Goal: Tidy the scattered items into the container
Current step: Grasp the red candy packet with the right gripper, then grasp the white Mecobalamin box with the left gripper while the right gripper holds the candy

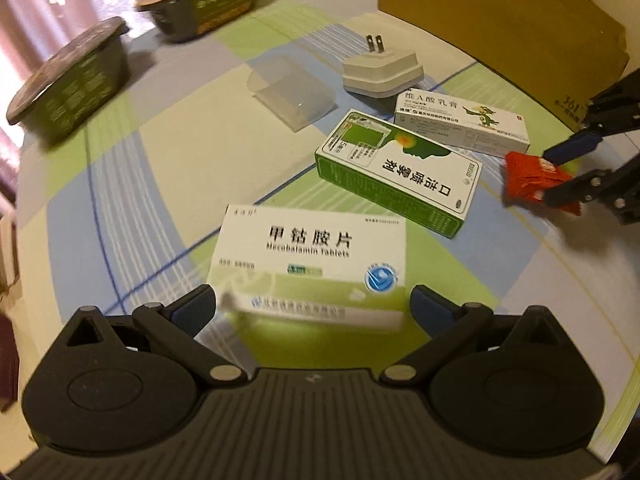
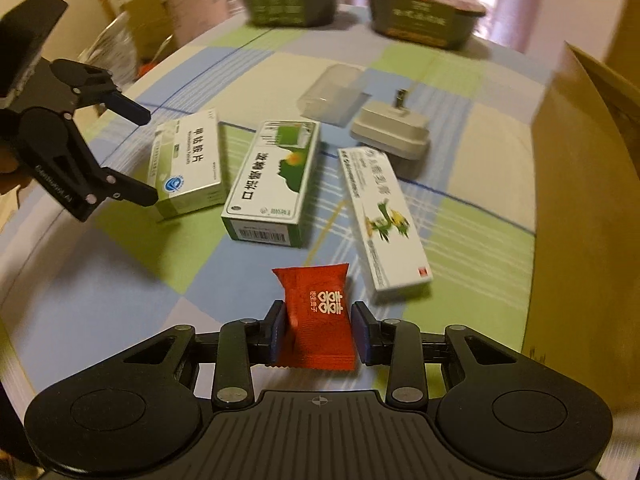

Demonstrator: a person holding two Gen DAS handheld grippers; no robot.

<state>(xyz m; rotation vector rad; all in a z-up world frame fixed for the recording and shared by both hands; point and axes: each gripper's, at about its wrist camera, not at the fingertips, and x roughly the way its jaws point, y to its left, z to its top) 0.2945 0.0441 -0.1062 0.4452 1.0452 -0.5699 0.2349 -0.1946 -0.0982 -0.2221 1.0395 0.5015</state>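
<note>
The right gripper [image 2: 318,332] has its two pads on either side of a red sweet packet [image 2: 318,320], narrowed almost to the packet's width; the left pad looks to be touching the wrapper, while whether the right one has made contact is hard to tell, so I would call it closing around the packet, not firmly gripping it. The packet lies on the checked tablecloth [image 2: 120,280], just in front of a long white ointment box [image 2: 382,220]. It looks light, soft and crinkly, so it should crush a little under the pads; taking it across the padded middle, not the thin crimped ends, seems the safer hold. The left gripper [image 1: 314,308] is wide open, its fingers straddling the near end of a white and green tablet box [image 1: 316,268] without pressing it. That box looks like stiff, light card, easy to pinch across its short sides. Between the two lies a green and white spray box [image 1: 396,176], with a white plug adapter [image 1: 380,72] and a clear plastic cover [image 1: 292,92] beyond. The brown cardboard box [image 2: 580,200] at the right edge is probably the container, and both grippers are near it
</note>
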